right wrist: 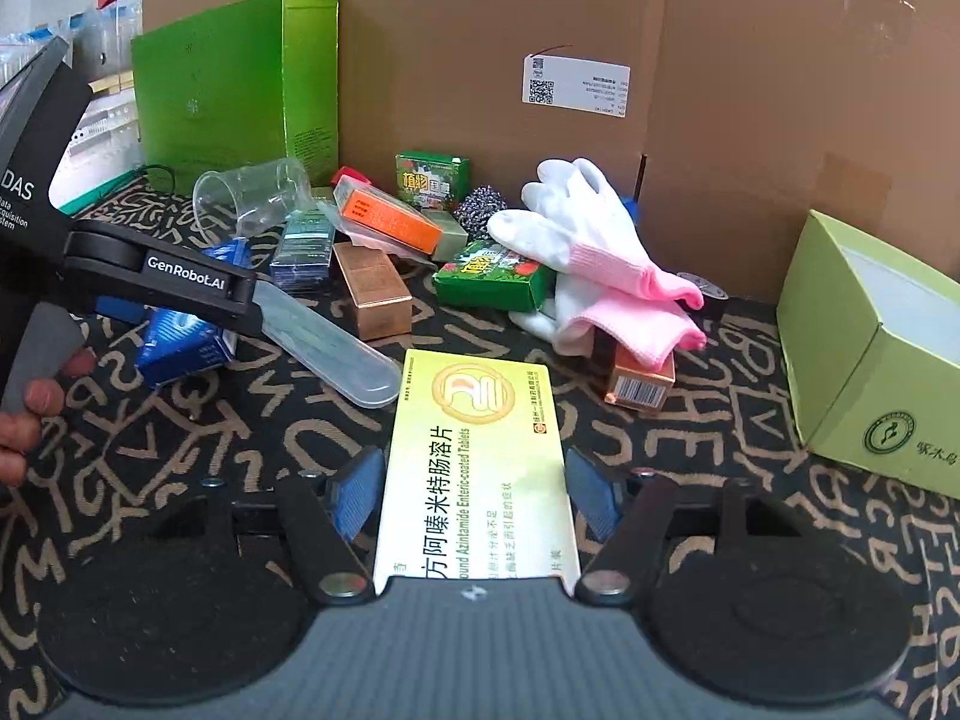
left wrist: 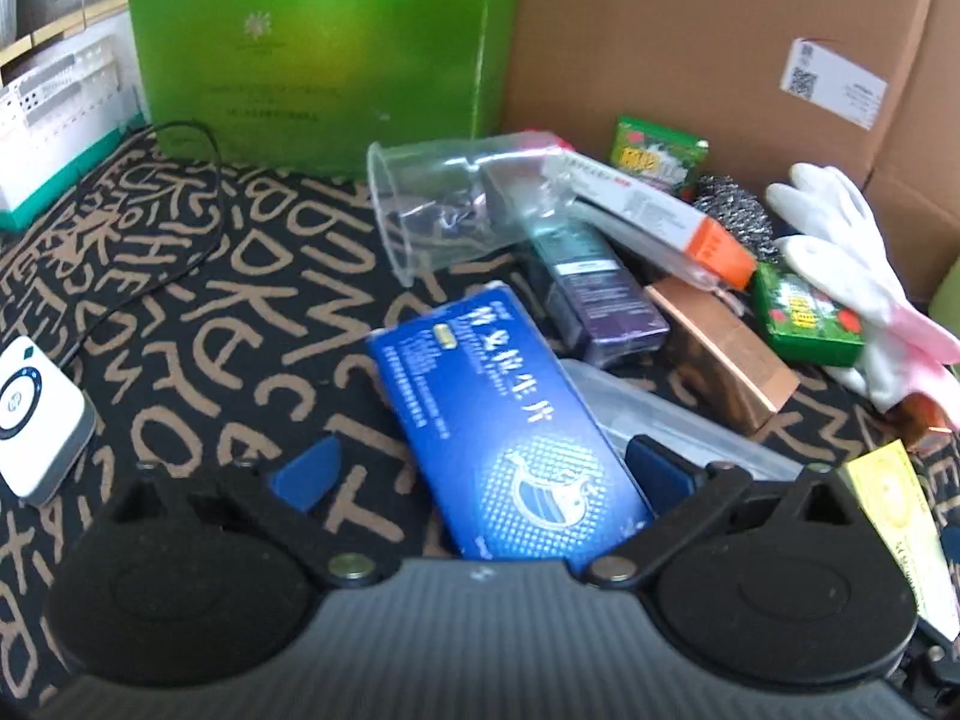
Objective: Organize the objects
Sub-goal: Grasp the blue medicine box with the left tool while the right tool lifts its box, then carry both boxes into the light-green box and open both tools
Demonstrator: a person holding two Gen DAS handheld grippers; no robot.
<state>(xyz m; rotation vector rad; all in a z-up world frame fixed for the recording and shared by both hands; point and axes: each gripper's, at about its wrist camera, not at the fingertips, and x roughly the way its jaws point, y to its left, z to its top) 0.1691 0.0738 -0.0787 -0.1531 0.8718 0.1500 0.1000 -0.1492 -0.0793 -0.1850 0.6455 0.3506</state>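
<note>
Left hand-held gripper [left wrist: 480, 474] spread wide around blue medicine box [left wrist: 504, 420], right pad touching, left pad apart. Right hand-held gripper [right wrist: 474, 495], just right of that blue box, clamped on yellow tablet box [right wrist: 474, 462].

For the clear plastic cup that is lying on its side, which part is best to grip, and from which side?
Grip the clear plastic cup across its round wall near the open rim, coming from above. It lies on its side with its mouth facing left, and boxes crowd its base end, so the rim end is probably freer.
</note>
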